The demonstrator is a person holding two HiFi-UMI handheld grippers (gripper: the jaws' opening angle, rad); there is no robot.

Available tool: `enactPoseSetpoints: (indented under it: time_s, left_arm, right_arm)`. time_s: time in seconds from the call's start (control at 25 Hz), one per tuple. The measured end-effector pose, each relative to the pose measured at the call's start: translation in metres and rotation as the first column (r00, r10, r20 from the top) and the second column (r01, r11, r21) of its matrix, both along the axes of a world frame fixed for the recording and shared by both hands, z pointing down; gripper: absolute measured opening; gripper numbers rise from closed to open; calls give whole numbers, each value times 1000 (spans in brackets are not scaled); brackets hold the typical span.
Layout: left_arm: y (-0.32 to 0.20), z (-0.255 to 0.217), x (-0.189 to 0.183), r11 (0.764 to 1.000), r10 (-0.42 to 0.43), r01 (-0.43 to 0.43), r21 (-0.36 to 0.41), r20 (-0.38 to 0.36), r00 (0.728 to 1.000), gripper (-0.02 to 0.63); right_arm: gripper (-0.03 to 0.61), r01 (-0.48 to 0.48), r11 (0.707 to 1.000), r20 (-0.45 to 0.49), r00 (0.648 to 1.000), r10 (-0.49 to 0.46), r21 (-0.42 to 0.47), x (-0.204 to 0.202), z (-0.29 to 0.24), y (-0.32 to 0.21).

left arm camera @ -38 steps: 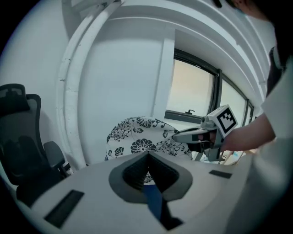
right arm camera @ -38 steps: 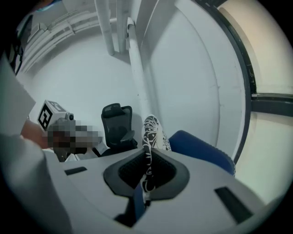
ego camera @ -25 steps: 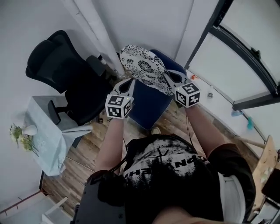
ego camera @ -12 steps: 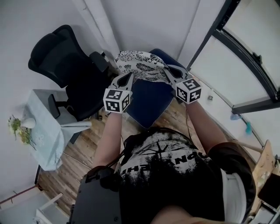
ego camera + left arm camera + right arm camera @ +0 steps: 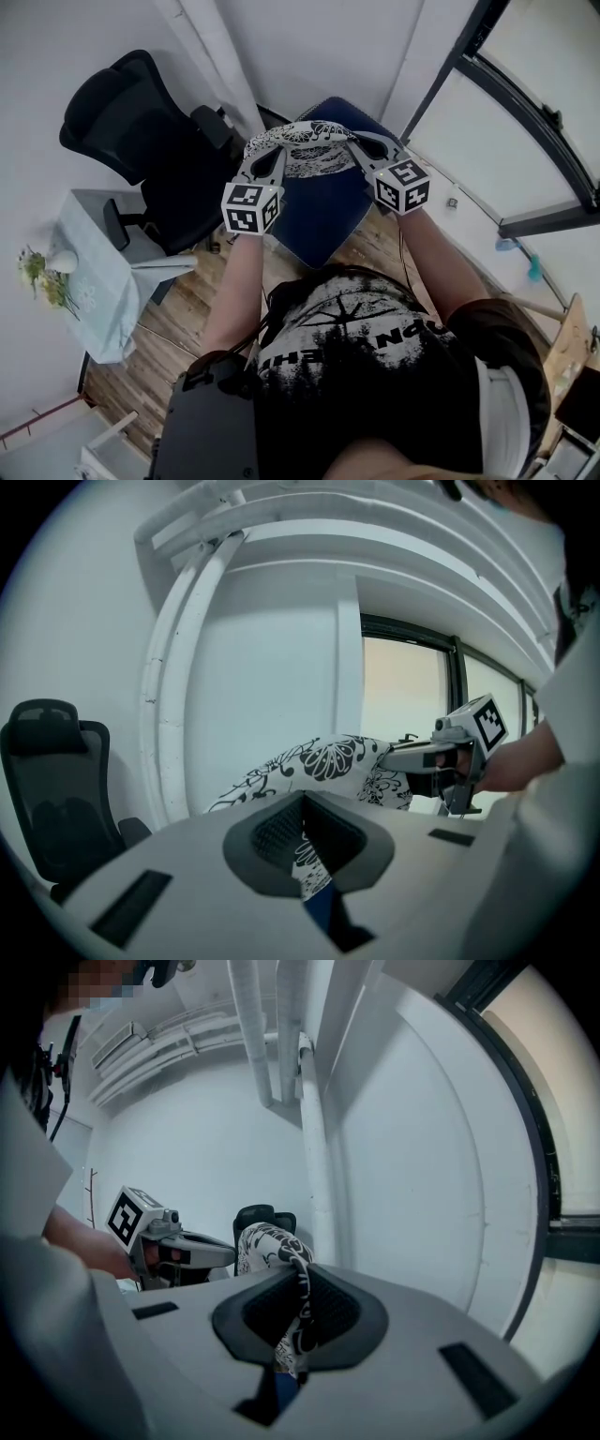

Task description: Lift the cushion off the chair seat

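The black-and-white patterned cushion (image 5: 302, 148) hangs above the blue chair seat (image 5: 323, 211), stretched between my two grippers. My left gripper (image 5: 263, 159) is shut on the cushion's left edge; in the left gripper view the fabric (image 5: 330, 766) is pinched between the dark pads (image 5: 272, 834) of that gripper (image 5: 302, 844). My right gripper (image 5: 360, 151) is shut on the right edge, and the right gripper view shows the cloth (image 5: 270, 1241) squeezed in its jaws (image 5: 296, 1324). Each gripper also sees the other: the right gripper (image 5: 441, 759) and the left gripper (image 5: 171, 1247).
A black office chair (image 5: 141, 131) stands left of the blue seat, against the white wall. A small table with a pale cloth (image 5: 94, 281) and flowers (image 5: 42, 277) is at the far left. A dark-framed window (image 5: 525, 122) runs along the right. The floor is wood.
The cushion showed a broad patterned face before; now it looks narrow and flat between the grippers, and more of the blue seat shows beneath it. Both grippers kept their hold.
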State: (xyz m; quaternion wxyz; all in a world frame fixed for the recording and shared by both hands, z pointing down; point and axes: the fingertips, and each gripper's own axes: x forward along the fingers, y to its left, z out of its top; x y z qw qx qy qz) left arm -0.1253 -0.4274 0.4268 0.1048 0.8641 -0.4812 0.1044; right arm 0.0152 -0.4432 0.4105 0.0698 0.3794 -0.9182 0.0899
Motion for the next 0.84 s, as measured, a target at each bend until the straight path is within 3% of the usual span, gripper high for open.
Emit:
enactPoseSetpoints:
  time_s: [0.32,0.84]
  left_arm:
    - [-6,-1,-5,1000,-10,10,4,-6,1000,12]
    - [-9,-2,-12,1000,-27,27,8,-10,1000,12]
  right_arm:
    - [29,5,1000,41,999,-4,-14,-3,-5,-2]
    - [29,28,1000,33,999,-27,-11,-13,-5,-3]
